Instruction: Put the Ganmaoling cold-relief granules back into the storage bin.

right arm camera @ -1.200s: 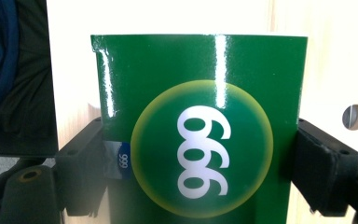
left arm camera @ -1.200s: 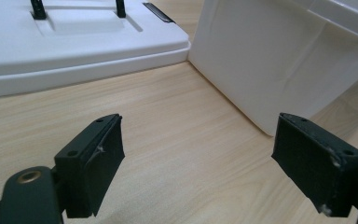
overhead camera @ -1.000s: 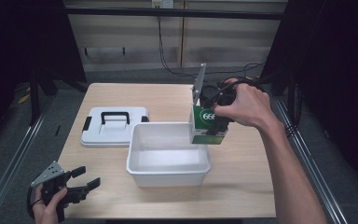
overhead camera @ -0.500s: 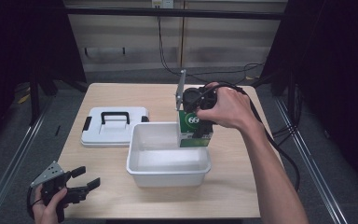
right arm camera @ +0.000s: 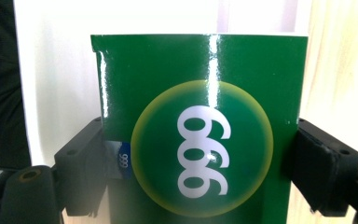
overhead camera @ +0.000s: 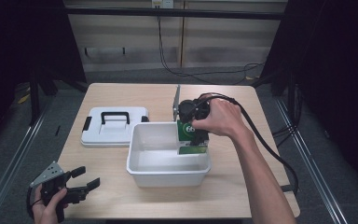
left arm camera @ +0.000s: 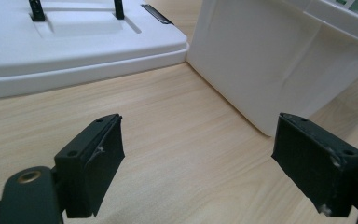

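At the table's (overhead camera: pixel 121 186) near-left corner the left gripper (overhead camera: pixel 77 186) rests low in the person's hand, its fingers (left arm camera: pixel 91 163) spread wide apart with nothing between them; the left gripper view looks across bare wood toward the bin's outer wall. It has not moved over the last second.

Next comes the white lid (overhead camera: pixel 114 126) with its black handle, lying flat toward the table's left edge, just beside the white bin's (overhead camera: pixel 168 170) left wall.

The bin sits near the table's middle, open-topped.

At the bin's right far corner the right gripper (overhead camera: pixel 193 123) has its fingers (right arm camera: pixel 324 172) clamped on the two sides of the green box (overhead camera: pixel 192 140), as the right gripper view shows plainly. A second ago the box hung outside the bin's right far corner, over the table; half a second ago it was crossing the rim; now its lower end is down inside the bin, against the right wall.

So the carry looks nearly over: what seems to remain is to lower the box to the floor, let go and withdraw.
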`<state>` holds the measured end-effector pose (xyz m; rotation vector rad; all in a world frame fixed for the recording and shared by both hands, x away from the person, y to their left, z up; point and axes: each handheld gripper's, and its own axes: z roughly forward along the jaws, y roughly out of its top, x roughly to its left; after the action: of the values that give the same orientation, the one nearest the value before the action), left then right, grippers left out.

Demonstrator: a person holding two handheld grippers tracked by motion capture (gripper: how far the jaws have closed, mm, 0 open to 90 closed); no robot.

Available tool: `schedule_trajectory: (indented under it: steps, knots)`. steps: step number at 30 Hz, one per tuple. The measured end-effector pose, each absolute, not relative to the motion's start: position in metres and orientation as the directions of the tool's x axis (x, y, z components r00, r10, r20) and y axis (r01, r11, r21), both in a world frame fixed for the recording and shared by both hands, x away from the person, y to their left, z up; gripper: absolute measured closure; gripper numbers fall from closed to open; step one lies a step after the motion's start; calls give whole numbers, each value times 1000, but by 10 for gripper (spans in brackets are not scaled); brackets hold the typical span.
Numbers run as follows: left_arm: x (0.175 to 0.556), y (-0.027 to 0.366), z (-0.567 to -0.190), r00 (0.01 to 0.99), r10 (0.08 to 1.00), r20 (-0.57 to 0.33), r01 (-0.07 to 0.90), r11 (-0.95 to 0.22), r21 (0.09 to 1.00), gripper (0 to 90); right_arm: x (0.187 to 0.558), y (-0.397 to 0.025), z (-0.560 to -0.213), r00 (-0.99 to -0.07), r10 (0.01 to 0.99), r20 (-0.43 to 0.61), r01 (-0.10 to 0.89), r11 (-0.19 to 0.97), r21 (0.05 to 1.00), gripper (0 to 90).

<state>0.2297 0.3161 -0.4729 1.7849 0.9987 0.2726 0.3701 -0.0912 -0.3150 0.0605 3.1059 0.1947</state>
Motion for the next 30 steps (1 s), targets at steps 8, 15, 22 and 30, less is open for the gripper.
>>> schedule_trajectory:
  steps: [8, 15, 22, 30]
  knots:
    - [229, 316, -473, 626, 734, -262, 502, -123, 856, 159, 371, -89, -339, -999, 41, -15, 39, 992, 122, 157]
    - [229, 316, -472, 629, 732, -261, 501, -125, 856, 159, 369, -81, -357, -999, 47, -22, 46, 997, 61, 155]
    - [229, 316, -472, 629, 733, -260, 501, -127, 856, 159, 370, -84, -374, -998, 70, 1, 70, 995, 72, 155]
    - [229, 317, -473, 628, 733, -262, 502, -125, 856, 159, 370, -82, -393, -995, 94, 16, 95, 994, 51, 154]
